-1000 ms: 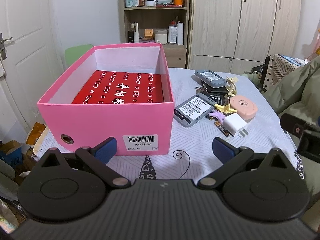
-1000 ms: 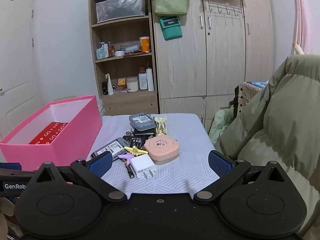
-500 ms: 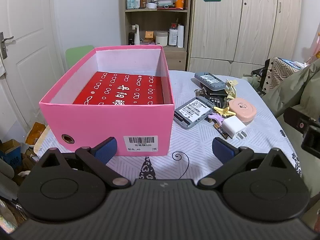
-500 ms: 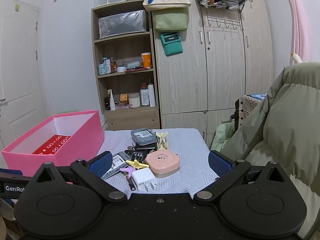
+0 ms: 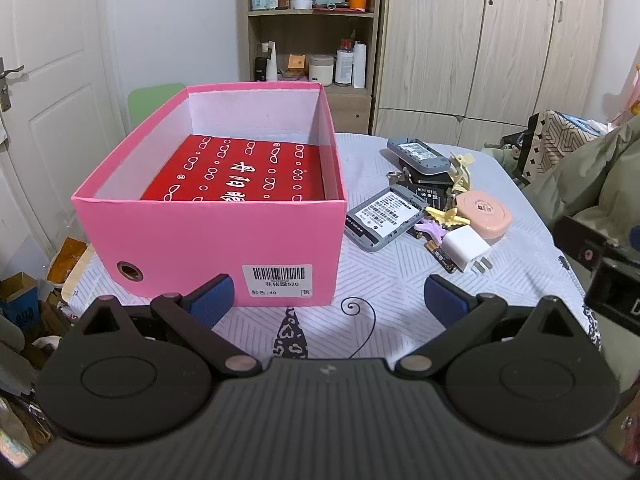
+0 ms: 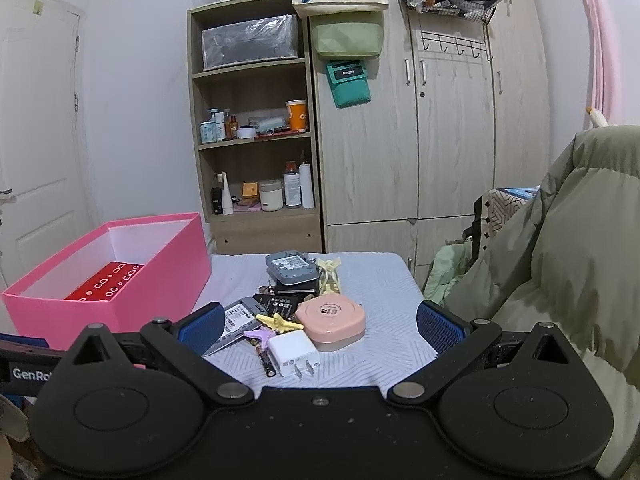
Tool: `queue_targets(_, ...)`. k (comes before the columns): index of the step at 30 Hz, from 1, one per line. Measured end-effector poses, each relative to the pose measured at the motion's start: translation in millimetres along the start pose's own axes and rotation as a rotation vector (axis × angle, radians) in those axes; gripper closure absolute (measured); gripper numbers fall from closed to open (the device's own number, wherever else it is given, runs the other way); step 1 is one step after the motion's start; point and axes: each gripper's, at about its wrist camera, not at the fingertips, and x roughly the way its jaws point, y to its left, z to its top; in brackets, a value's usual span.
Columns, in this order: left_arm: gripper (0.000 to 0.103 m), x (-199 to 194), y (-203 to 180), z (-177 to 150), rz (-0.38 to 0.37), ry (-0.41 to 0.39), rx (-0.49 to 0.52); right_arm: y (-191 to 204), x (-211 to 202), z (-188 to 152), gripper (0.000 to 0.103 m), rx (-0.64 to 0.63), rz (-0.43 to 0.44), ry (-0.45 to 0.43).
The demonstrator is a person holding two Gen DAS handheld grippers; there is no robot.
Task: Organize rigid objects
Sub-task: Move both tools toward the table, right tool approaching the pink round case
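Seemingly at the outset of the sorting, both claws hang spread and empty at the near edge of the table (image 5: 400,280): the left claw (image 5: 326,300) faces the pink box (image 5: 208,236), the right claw (image 6: 318,326) the clutter (image 6: 304,312) lying just beside that box. Next, likely, the right claw must lower over the nearest piece, the white charger (image 6: 294,352), pinch it, and carry it to the box.

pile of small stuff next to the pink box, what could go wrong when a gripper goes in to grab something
The white charger lies against the peach case and the purple clip, so closing on it may drag them. The grey device sits close to the pink box; a wide-open right gripper could bump the wall.
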Motion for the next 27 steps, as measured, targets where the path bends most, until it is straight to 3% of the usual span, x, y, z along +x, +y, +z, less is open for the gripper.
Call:
queue_targets(10,0.001,-1.0,-0.2,1.8,-0.002,0.007,0.017,3.5,2.8,-1.0,0.0,-0.016,0.014,0.016)
queue_targets(14,0.0,-7.4,1.5,8.3,-0.012,0.0,0.061,-1.8,2.2,5.0,0.0,0.002,0.082,0.007)
queue_targets(18,0.0,-12.3,6.6,22.5,-0.065,0.014,0.154,-2.8,4.9,6.0,0.0,-0.044,0.196,-0.037)
queue_targets(21,0.0,-14.1,13.8,38.9,-0.063,0.012,0.265,1.1,15.1,12.1,0.0,-0.102,0.212,-0.016)
queue_targets(27,0.0,-8.4,43.1,81.6,-0.084,0.091,0.395,-3.4,42.4,31.7,0.0,-0.157,0.301,0.106)
